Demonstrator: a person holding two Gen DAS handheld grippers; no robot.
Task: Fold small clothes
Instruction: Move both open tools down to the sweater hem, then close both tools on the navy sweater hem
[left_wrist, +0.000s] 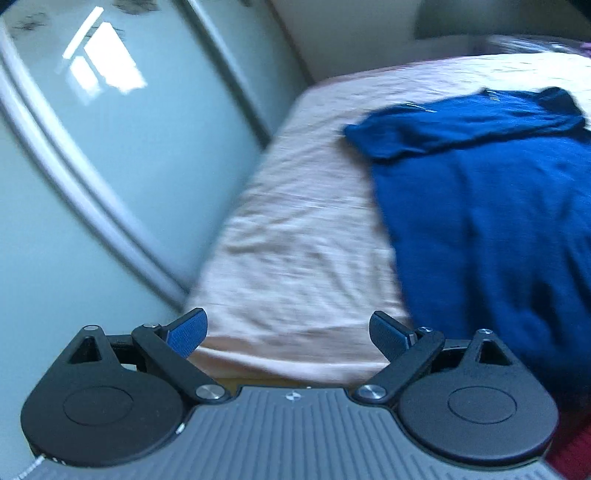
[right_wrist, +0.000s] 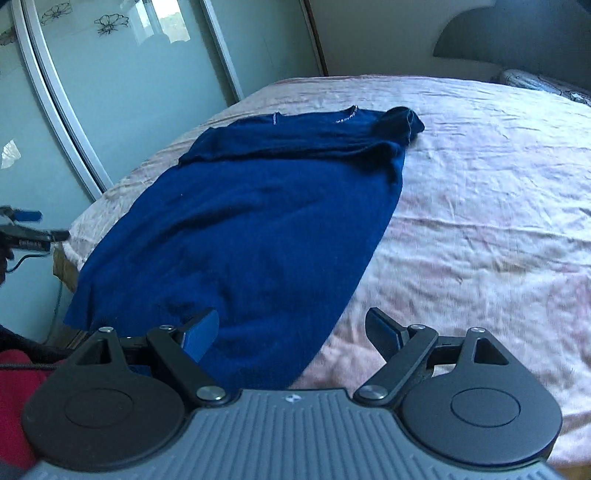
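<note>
Shirt (right_wrist: 251, 221) flat on bed (right_wrist: 480, 221) | both jaws apart | sleeves seemingly folded

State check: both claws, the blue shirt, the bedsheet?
Left claw: open, empty, off the shirt's left edge.
Right claw: open, empty, over the shirt's near hem.
Blue shirt: flat on the bed, sleeves folded in.
Bedsheet: pink, wrinkled.
</note>
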